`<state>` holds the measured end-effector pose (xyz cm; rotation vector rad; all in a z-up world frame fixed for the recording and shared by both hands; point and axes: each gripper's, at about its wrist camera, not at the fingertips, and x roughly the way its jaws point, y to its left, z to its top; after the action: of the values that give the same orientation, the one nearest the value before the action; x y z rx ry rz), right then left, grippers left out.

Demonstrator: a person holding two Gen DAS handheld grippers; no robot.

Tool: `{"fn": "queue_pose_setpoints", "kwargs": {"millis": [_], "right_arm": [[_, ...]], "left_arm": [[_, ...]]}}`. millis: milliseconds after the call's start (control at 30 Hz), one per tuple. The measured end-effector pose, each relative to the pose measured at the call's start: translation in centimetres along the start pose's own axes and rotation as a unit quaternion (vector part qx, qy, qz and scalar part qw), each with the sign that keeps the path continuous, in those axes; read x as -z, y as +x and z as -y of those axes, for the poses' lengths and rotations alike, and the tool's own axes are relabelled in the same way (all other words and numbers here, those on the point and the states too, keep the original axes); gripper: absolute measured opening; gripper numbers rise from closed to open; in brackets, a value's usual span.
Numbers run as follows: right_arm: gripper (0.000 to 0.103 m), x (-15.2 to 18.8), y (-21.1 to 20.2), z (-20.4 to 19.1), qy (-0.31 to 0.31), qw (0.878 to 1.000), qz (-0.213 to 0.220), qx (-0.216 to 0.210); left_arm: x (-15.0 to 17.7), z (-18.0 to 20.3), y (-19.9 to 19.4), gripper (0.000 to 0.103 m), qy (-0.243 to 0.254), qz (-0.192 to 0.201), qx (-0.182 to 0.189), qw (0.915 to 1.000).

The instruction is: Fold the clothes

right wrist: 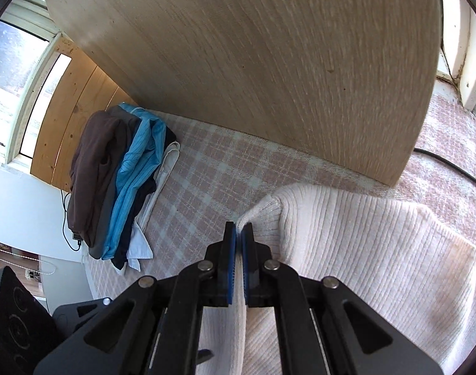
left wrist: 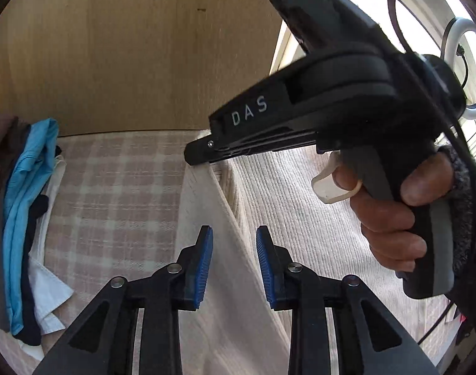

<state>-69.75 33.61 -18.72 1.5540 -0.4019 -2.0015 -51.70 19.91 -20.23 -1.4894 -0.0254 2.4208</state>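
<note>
A cream ribbed sweater [left wrist: 269,187] lies on a pink checked blanket [left wrist: 112,187]. My left gripper [left wrist: 234,243] is open, its blue pads on either side of a raised fold of the sweater without closing on it. My right gripper [right wrist: 238,234] is shut on a fold of the sweater [right wrist: 363,234] near its far edge and holds it up. In the left wrist view the right gripper [left wrist: 200,153] shows as a black tool held by a hand, its tip pinching the sweater's upper edge.
A pile of folded clothes [right wrist: 119,181], brown, grey, blue, navy and white, sits at the left of the blanket; it also shows in the left wrist view [left wrist: 25,218]. A wooden headboard [right wrist: 269,62] stands behind. A black cable [right wrist: 450,165] lies at the right.
</note>
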Motion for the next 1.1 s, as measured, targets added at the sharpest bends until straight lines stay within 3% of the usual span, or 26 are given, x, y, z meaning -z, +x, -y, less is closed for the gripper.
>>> {"fn": "queue_pose_setpoints", "kwargs": {"millis": [100,167,300,400,500,533,567,767,833,967,1100], "right_arm": [[0.004,-0.2,0.0,0.0,-0.001,1.000,-0.003,-0.002],[0.004,-0.3,0.1,-0.2,-0.009,1.000,-0.005,0.003],[0.006,-0.2,0.2,0.0,-0.020,1.000,-0.017,0.008],[0.020,-0.1,-1.9,1.2,-0.011,1.000,0.016,0.008],[0.018,0.7,-3.4,2.4,-0.015,0.999,0.034,0.010],[0.007,1.0,-3.0,2.5,-0.022,0.999,0.022,0.016],[0.004,1.2,-2.5,2.6,-0.028,0.999,0.010,0.023],[0.004,1.6,2.5,1.4,-0.060,0.996,-0.028,0.060],[0.004,1.0,2.9,1.4,-0.053,0.997,-0.024,0.059],[0.004,0.3,2.2,2.1,-0.035,0.998,-0.012,0.058],[0.005,0.4,-0.7,3.8,-0.016,0.998,0.007,0.060]], "left_arm": [[-1.0,-0.5,1.9,0.024,-0.022,-0.007,-0.026,0.9994],[-1.3,-1.2,2.5,0.004,-0.037,-0.010,-0.019,0.9991],[-1.2,-2.1,2.5,0.004,-0.036,-0.004,-0.008,0.9993],[-1.1,-2.7,2.2,0.004,-0.036,0.002,-0.007,0.9993],[-1.0,-3.5,1.7,0.004,-0.041,0.008,-0.001,0.9991],[-0.9,-3.7,1.1,0.004,-0.043,0.011,0.002,0.9990],[-0.9,-3.8,0.8,0.004,-0.045,0.014,0.006,0.9989],[-0.9,-2.8,-1.2,0.003,-0.032,0.028,0.056,0.9975],[-0.6,-2.3,-0.4,0.003,-0.030,0.022,0.063,0.9973],[0.6,-1.9,3.4,0.003,-0.053,-0.021,0.115,0.9917],[1.4,-0.5,5.0,0.003,-0.032,-0.030,0.113,0.9927]]}}
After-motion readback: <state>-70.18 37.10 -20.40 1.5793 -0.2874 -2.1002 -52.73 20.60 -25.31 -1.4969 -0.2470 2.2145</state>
